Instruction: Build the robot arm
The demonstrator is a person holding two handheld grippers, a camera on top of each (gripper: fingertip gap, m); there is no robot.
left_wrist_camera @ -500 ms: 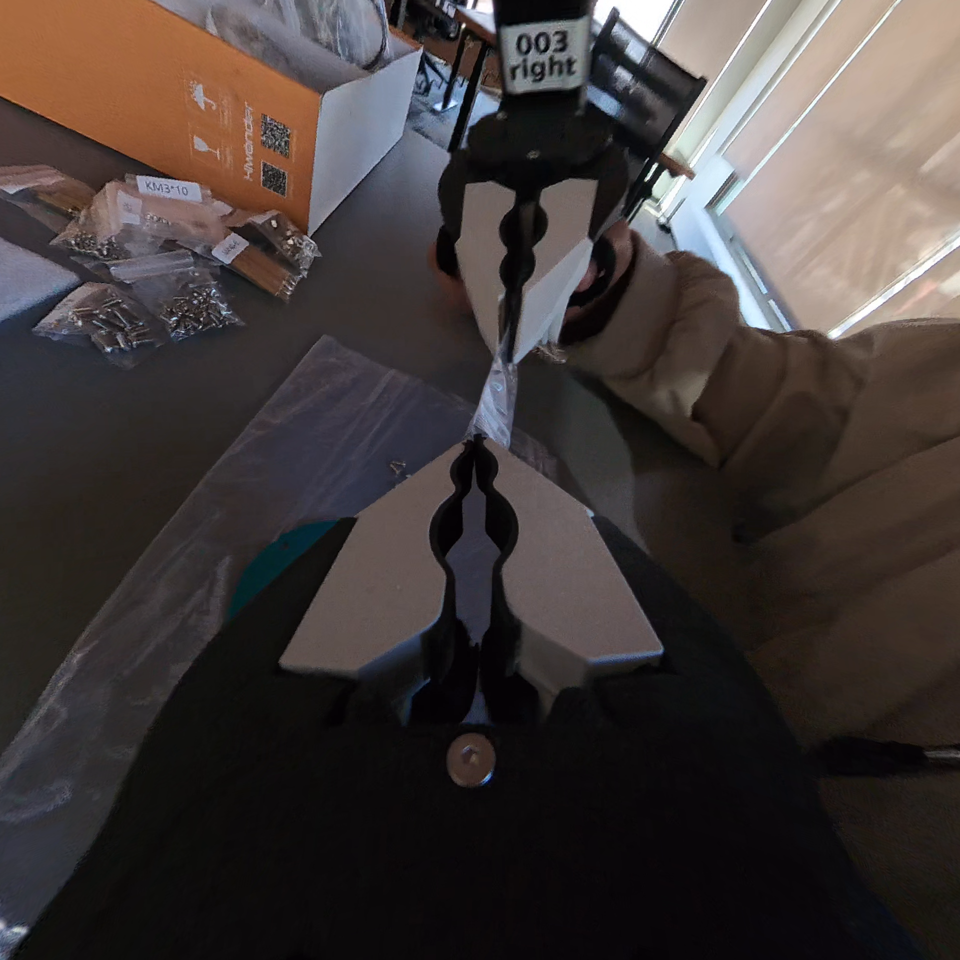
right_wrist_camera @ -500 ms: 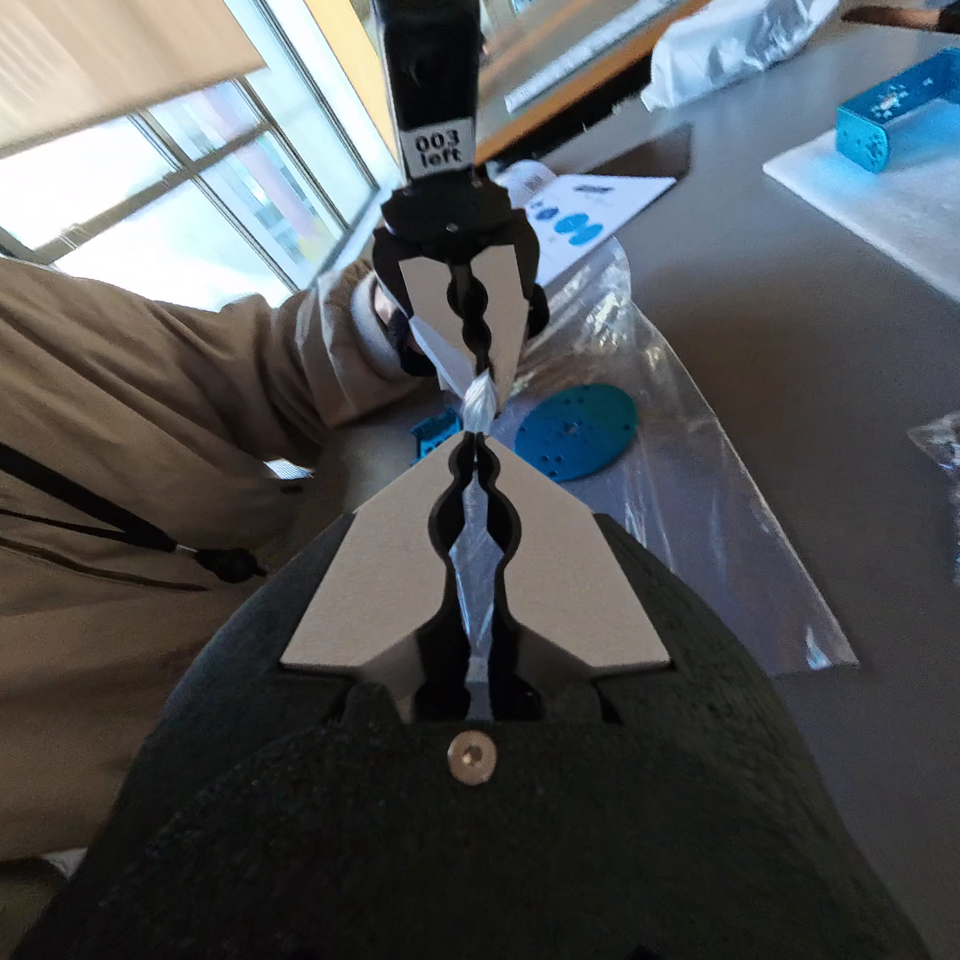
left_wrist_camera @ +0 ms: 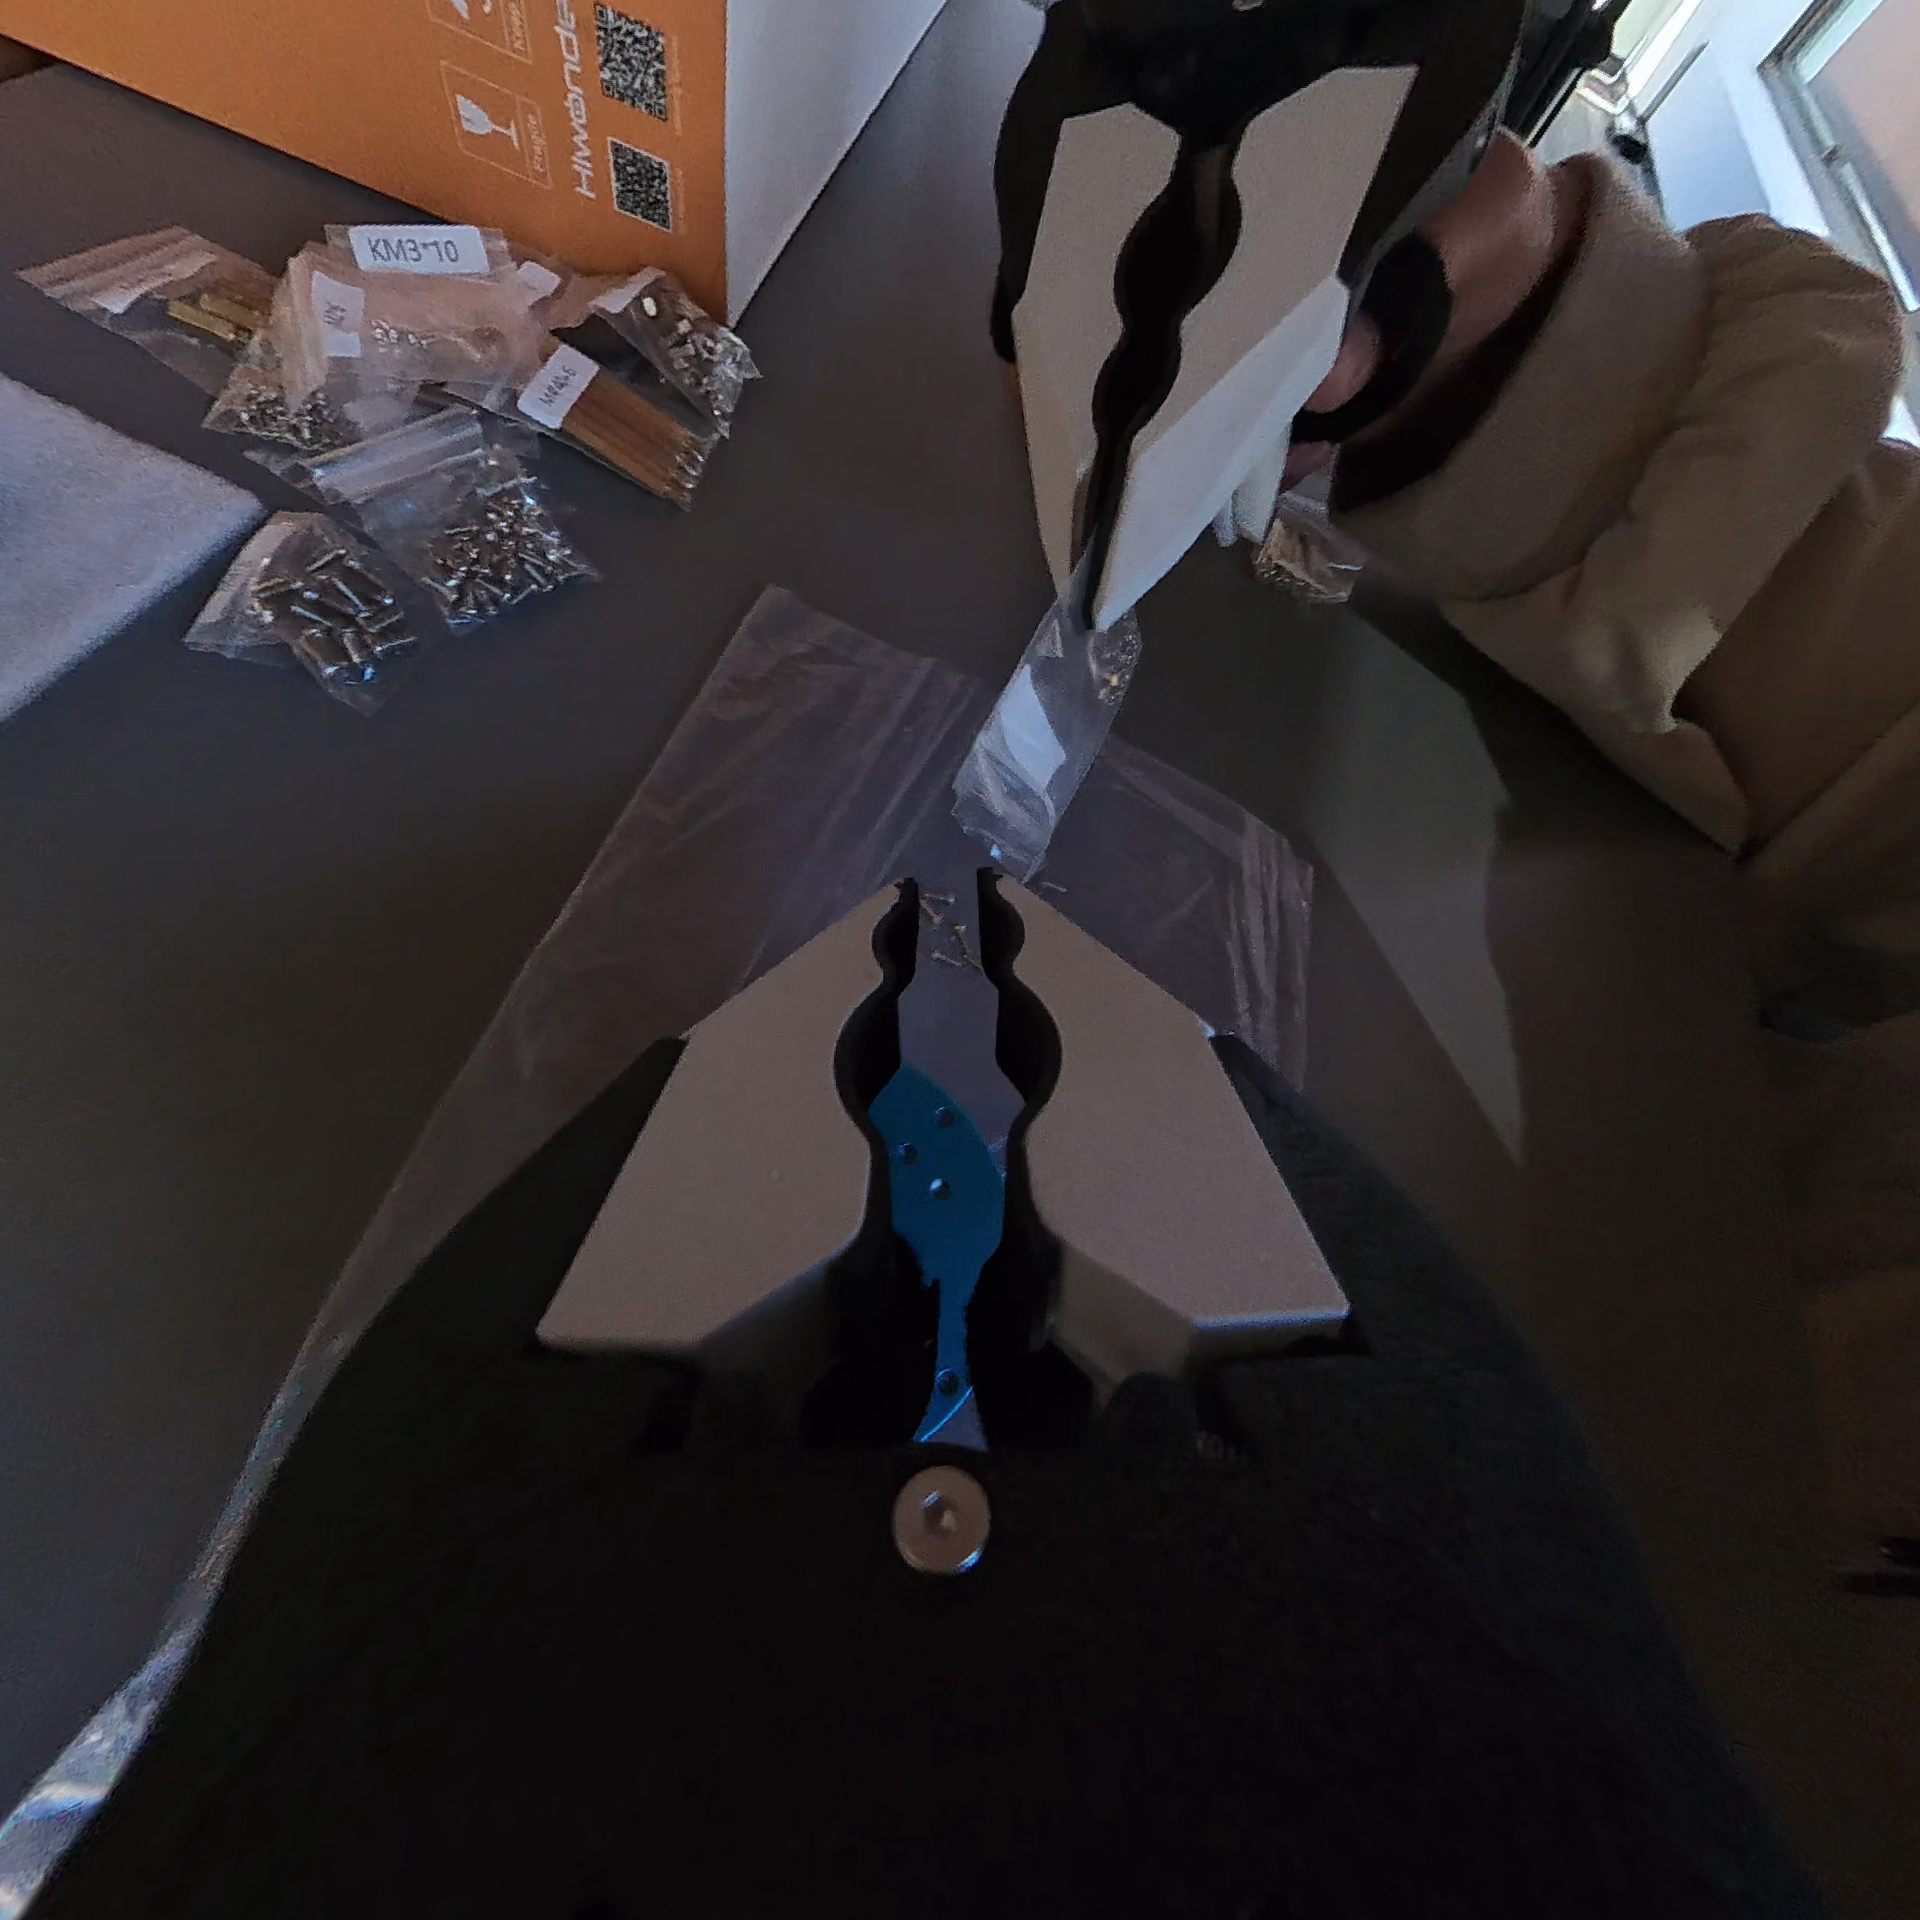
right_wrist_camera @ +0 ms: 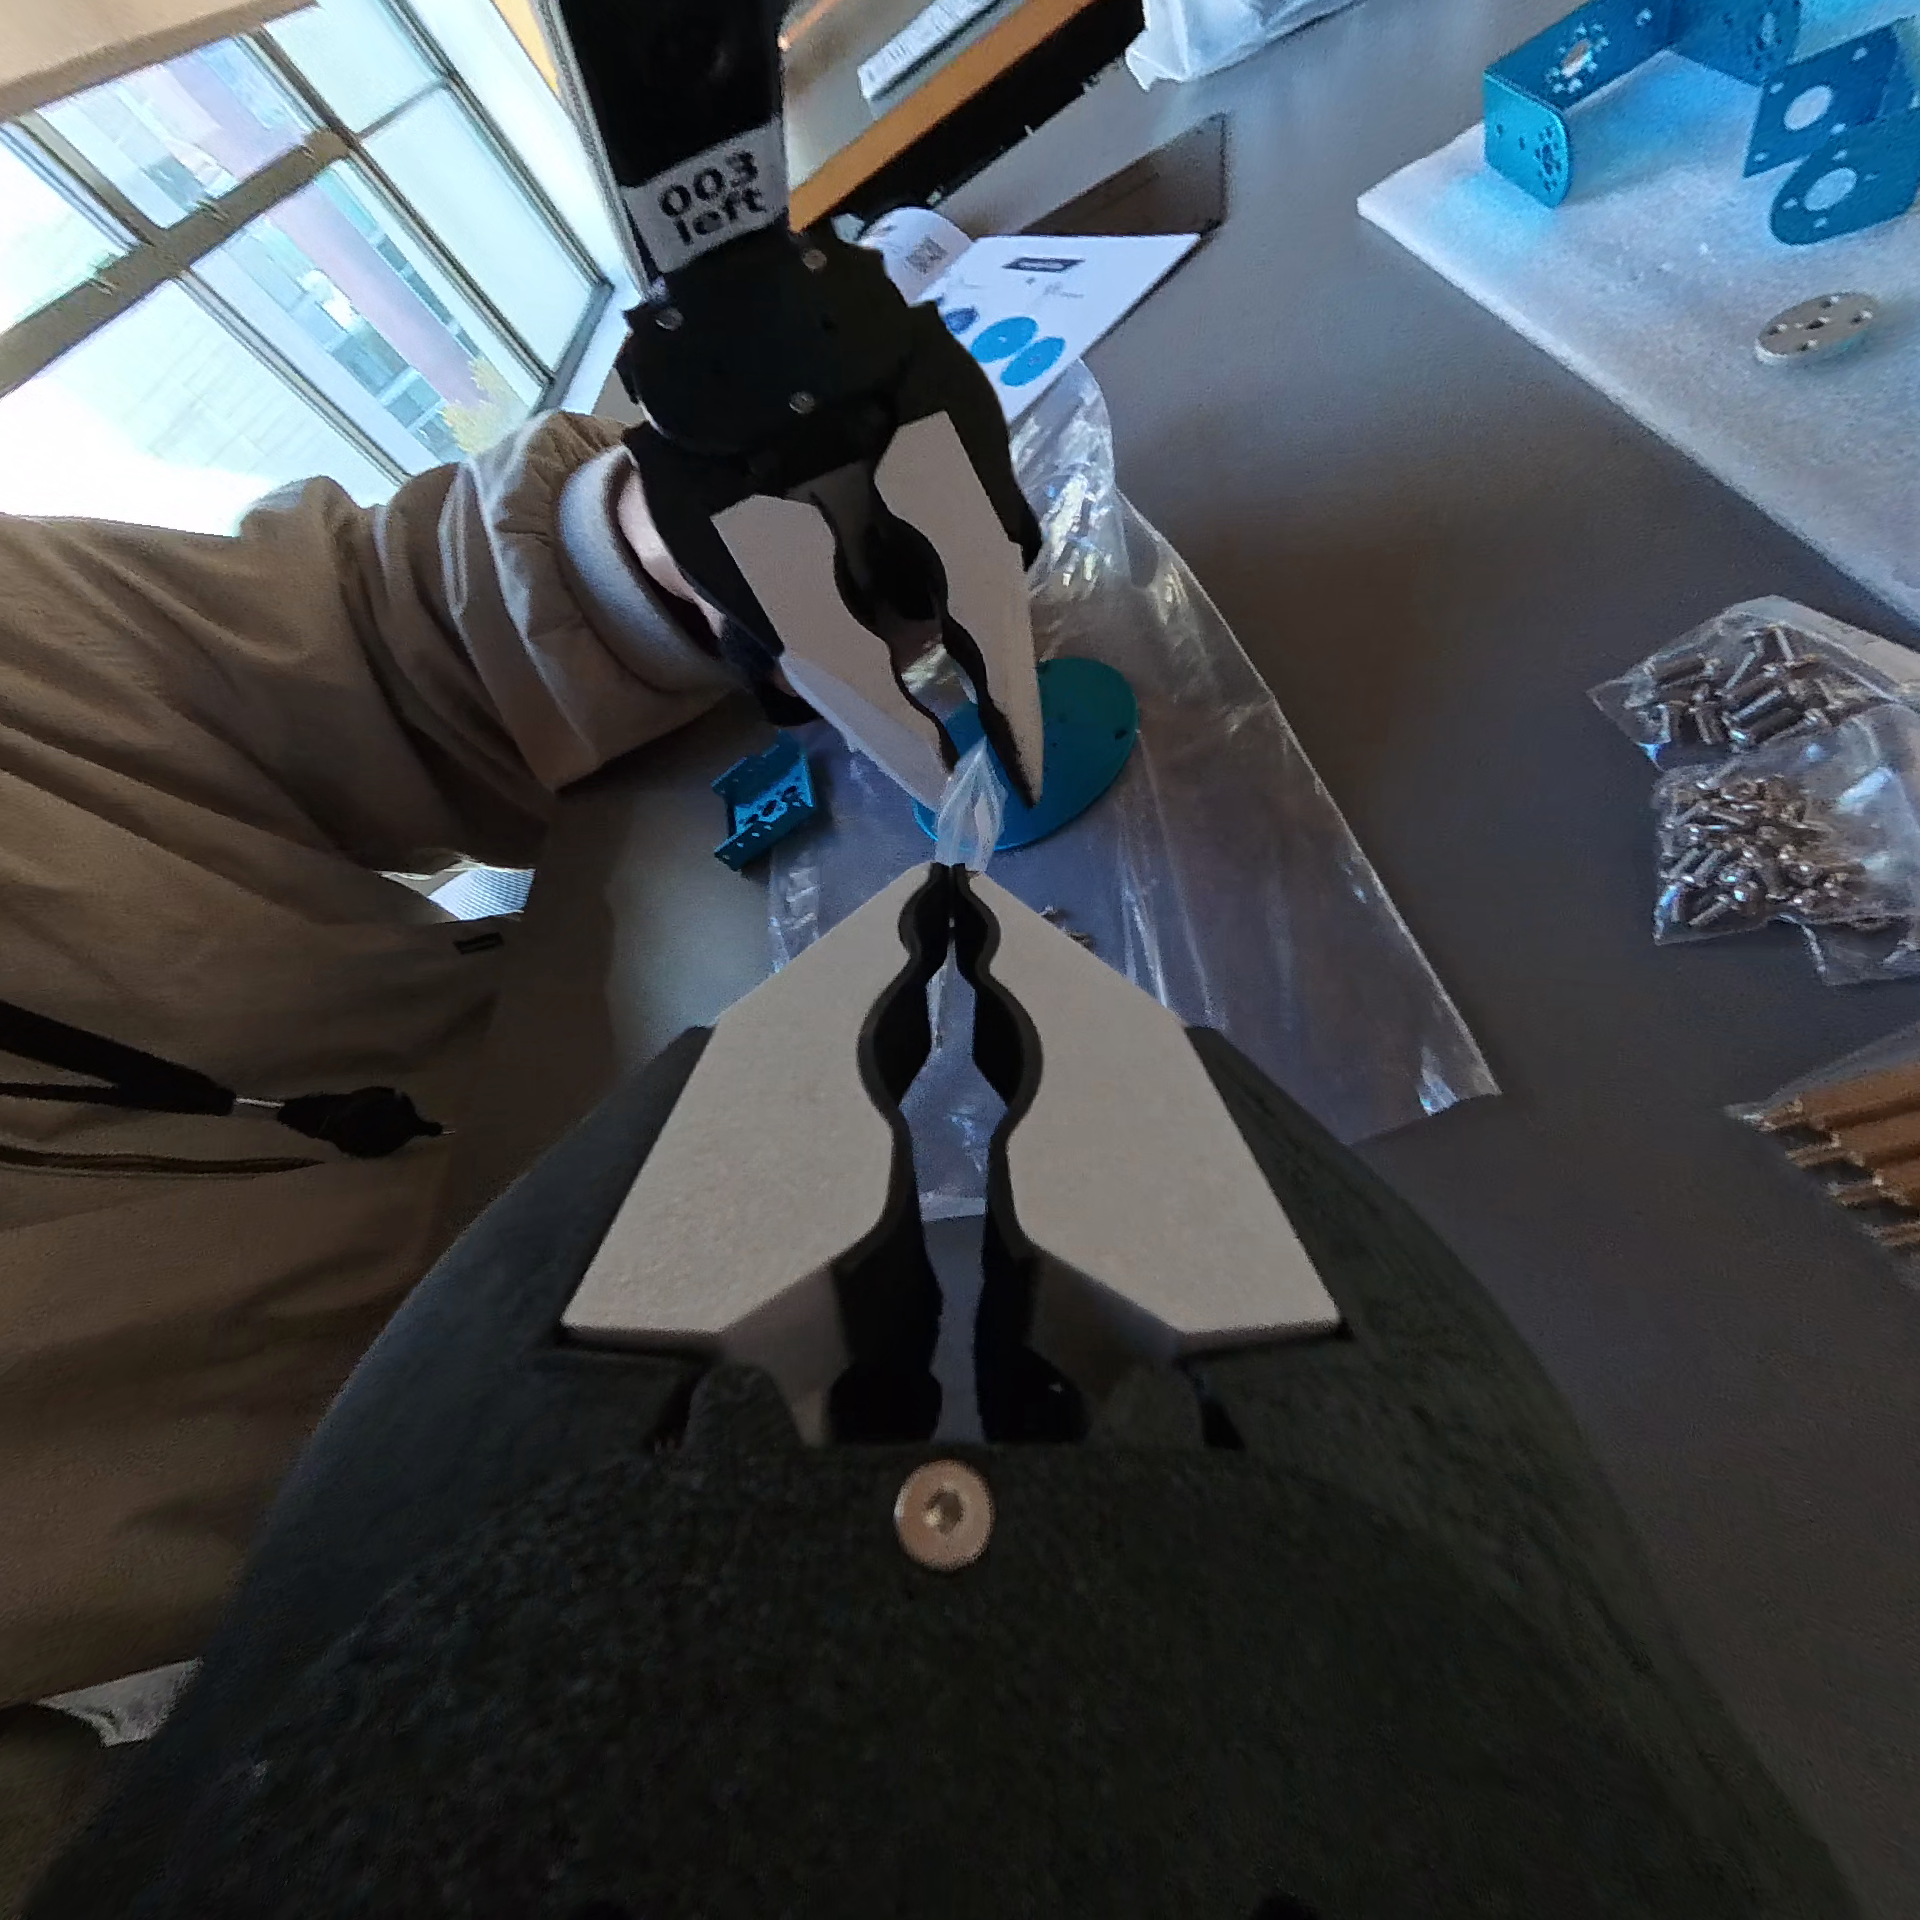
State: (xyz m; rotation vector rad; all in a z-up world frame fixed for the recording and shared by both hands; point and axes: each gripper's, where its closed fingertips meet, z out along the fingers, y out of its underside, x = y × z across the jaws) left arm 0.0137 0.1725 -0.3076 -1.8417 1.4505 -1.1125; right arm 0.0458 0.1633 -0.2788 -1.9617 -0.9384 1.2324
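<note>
The right gripper (right_wrist_camera: 951, 878) is pinching one end of a small clear bag (left_wrist_camera: 1039, 748), jaws clenched on it, so the bag is hanging above the bench (left_wrist_camera: 312, 935). The left gripper (left_wrist_camera: 945, 888) is hovering just beside the bag's lower end, jaws slightly parted and gripping nothing. A blue disc (right_wrist_camera: 1081, 727) is lying on a larger plastic sheet (left_wrist_camera: 748, 748) beneath, with loose screws (left_wrist_camera: 951, 935) scattered on it.
</note>
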